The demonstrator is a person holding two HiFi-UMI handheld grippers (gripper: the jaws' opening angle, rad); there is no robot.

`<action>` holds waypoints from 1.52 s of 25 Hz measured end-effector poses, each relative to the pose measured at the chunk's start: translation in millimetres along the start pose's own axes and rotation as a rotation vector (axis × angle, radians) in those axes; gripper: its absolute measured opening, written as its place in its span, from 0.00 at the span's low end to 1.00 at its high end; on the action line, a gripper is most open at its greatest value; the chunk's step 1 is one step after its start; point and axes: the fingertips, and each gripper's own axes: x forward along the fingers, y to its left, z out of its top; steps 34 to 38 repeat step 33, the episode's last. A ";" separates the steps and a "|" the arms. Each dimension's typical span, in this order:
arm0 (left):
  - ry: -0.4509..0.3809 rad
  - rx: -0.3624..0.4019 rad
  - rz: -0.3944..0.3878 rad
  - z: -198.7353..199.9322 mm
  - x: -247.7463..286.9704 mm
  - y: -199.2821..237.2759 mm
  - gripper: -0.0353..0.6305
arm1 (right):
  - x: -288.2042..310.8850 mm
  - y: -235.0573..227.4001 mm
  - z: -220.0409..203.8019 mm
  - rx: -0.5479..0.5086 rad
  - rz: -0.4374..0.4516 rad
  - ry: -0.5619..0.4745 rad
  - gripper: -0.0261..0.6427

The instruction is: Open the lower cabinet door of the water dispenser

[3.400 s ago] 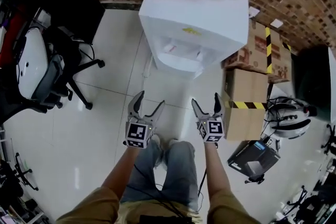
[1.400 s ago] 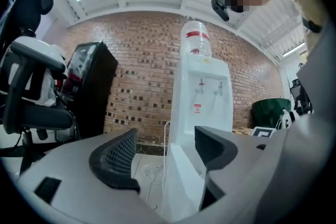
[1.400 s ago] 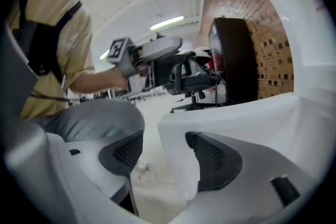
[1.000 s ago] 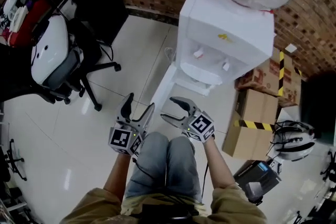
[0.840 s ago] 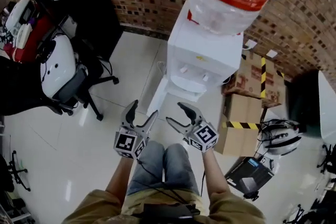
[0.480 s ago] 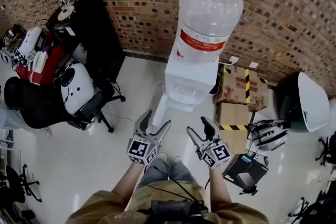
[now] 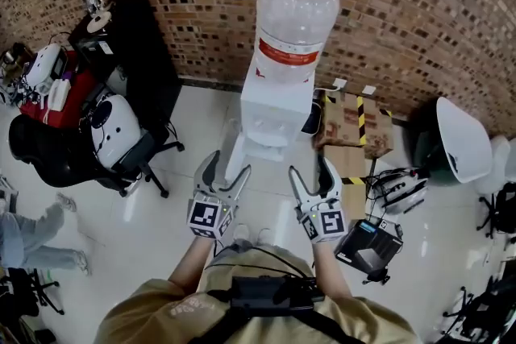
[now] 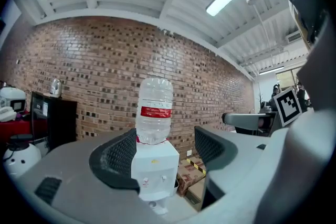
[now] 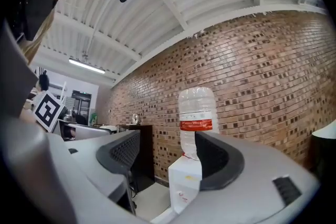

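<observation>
Hand-held grippers, 2 in view, both released and held level. Left hand-held gripper [image 7: 226,169]: jaws spread wide, nothing between them. Right hand-held gripper [image 7: 311,172]: jaws opening, nothing between them. Water dispenser [image 7: 270,105] stands ahead of both, well apart, against brick wall [image 7: 403,4]. Bottle [image 7: 294,12] sits upright on top. Lower cabinet door [image 7: 235,147] is swung out from dispenser base, ahead of left hand-held gripper, no contact. Cardboard boxes [image 7: 355,121] are ahead and right of right hand-held gripper. Office chair [image 7: 121,137] is far left.
</observation>
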 end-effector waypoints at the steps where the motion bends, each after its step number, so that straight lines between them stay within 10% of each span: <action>1: -0.006 0.004 0.002 0.7 -0.9 -2.2 0.56 | -4.3 -3.9 -0.5 0.006 -0.022 -0.001 0.61; 38: -0.026 0.042 0.003 12.6 34.5 -7.1 0.56 | 3.4 -56.3 0.2 -0.058 -0.144 0.034 0.63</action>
